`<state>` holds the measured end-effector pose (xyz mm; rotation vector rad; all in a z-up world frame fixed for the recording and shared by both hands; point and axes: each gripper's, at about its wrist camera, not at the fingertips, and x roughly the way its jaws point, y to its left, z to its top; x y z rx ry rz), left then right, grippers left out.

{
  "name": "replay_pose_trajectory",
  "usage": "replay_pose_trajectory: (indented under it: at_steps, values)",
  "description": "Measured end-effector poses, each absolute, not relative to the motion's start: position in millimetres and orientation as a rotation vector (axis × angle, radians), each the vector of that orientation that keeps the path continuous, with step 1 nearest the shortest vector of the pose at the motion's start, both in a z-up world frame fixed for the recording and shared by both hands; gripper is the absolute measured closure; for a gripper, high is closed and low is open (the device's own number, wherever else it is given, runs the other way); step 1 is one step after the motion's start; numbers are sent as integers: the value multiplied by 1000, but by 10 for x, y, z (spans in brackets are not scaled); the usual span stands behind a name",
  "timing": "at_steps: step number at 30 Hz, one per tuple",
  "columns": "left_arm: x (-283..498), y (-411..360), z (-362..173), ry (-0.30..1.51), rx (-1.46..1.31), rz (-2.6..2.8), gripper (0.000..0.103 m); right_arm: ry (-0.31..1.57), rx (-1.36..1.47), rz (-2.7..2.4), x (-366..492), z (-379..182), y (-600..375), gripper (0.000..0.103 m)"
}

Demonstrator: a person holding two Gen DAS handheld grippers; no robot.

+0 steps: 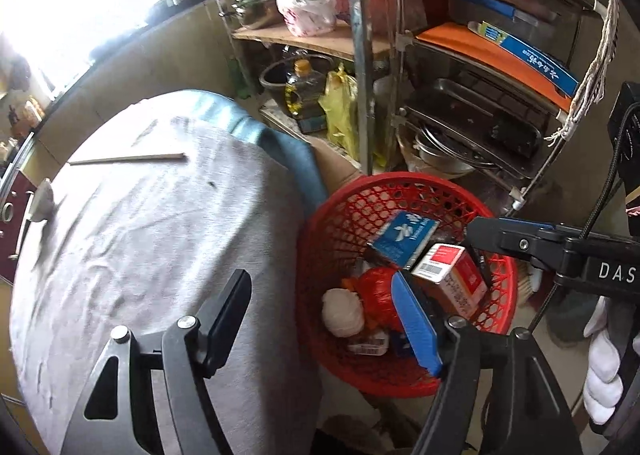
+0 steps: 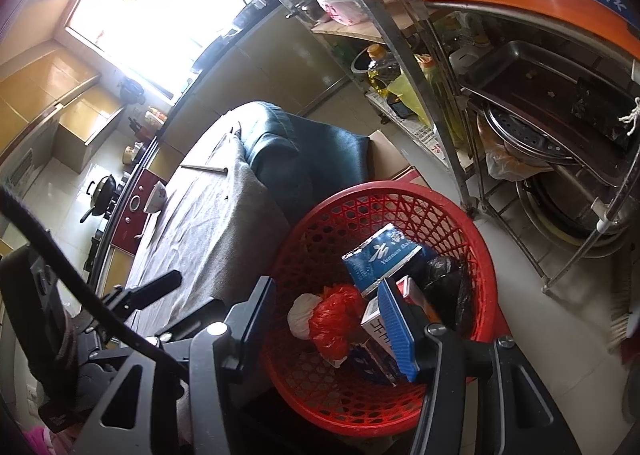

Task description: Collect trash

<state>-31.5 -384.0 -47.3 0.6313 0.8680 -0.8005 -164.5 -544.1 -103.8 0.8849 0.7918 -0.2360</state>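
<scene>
Both claws point(image 1: 324, 319) point(image 2: 328, 319) gape, seemingly empty, above basket point(image 2: 472, 231).

Red plastic lattice basket point(image 1: 404, 279), matt grey cloth point(image 1: 152, 239), shiny metal rack point(image 1: 364, 67), glossy cardboard box point(image 1: 450, 275).

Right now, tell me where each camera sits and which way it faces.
Left wrist: on the left gripper, open, facing down over the grey-clothed table and red basket; the right gripper and a white-gloved hand show.
Right wrist: on the right gripper, open, above the basket; the left gripper shows.
Shared: basket, chopstick, metal rack.
</scene>
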Motion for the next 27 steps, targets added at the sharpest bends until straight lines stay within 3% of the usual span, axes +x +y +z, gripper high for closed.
replay_pose_trajectory:
  at_steps: [27]
  values:
    - [-359,-2869,158,739,524,-659,29,786,723,-163,-1400,-568,-4748,46]
